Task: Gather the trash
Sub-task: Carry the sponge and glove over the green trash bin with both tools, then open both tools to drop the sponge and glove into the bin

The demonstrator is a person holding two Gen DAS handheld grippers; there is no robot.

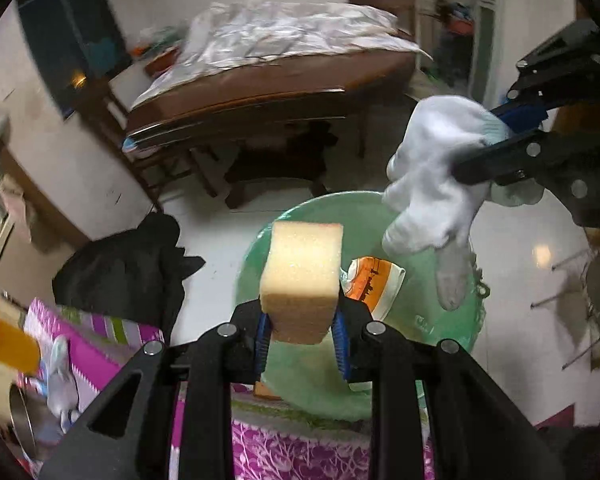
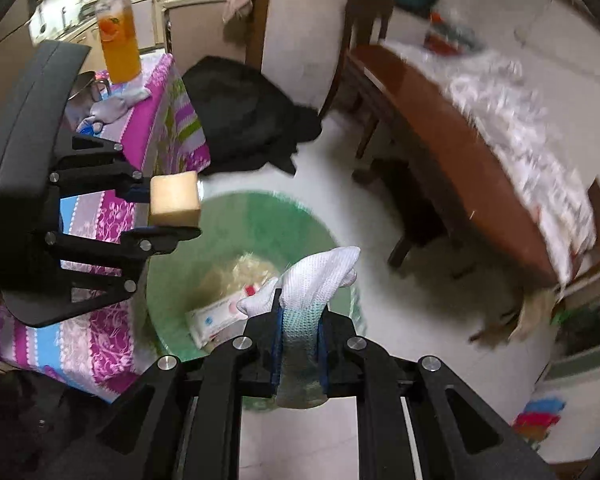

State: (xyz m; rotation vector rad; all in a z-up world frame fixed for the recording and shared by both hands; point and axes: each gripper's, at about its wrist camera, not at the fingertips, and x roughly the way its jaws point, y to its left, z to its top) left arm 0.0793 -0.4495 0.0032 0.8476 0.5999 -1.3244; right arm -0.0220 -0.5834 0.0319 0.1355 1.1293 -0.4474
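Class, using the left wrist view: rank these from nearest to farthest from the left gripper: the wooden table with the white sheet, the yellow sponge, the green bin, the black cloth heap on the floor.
1. Yellow sponge: clamped between the left gripper fingers.
2. Green bin: directly below and ahead.
3. Black cloth heap: on the floor, to the left.
4. Wooden table: across the room, at the back.

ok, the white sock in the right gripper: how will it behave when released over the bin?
Likely floppy: the white sock droops limp from the right gripper, toe hanging toward the green bin. Probably light, so it may drift or catch on a finger. Part hangs near the rim, so it could drape there.
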